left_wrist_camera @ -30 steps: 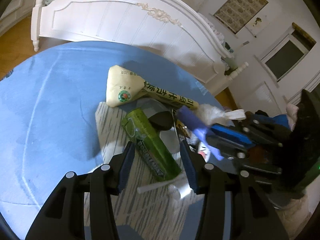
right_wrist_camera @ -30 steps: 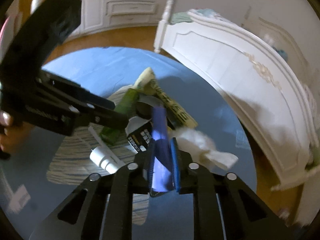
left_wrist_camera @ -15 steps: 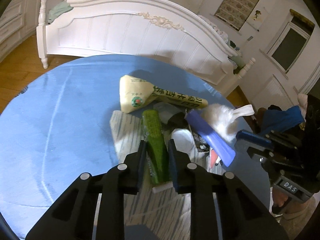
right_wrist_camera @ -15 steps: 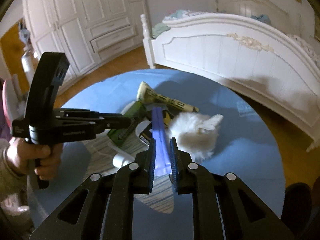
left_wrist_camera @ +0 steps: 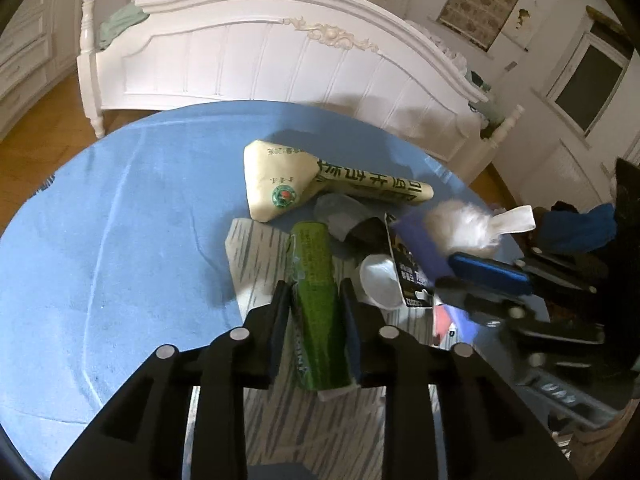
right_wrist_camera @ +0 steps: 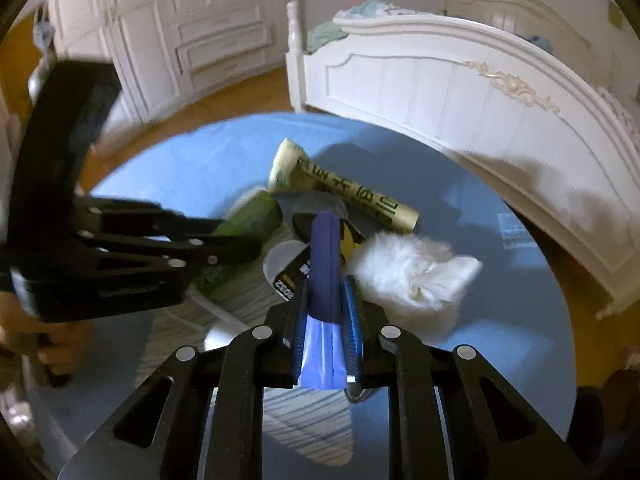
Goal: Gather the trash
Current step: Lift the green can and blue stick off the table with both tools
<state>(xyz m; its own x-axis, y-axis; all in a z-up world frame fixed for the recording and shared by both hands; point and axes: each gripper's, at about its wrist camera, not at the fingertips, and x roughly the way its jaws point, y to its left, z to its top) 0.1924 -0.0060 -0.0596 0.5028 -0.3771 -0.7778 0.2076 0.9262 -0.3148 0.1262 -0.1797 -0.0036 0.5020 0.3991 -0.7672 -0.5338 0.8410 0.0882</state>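
Note:
My left gripper is shut on a green wrapper tube and holds it over the striped cloth. My right gripper is shut on a blue folded packet above the trash pile. In the left wrist view the right gripper is at the right with that blue packet. On the table lie a cream printed bag, a white fluffy piece, a black packet and a white cup.
The round blue table holds the pile right of its middle. A white bed footboard stands just behind it. White cabinets and wooden floor lie beyond. The left gripper shows at left in the right wrist view.
My left gripper closed on the green tube and lifted it. My right gripper kept the blue packet and rose a little above the pile.

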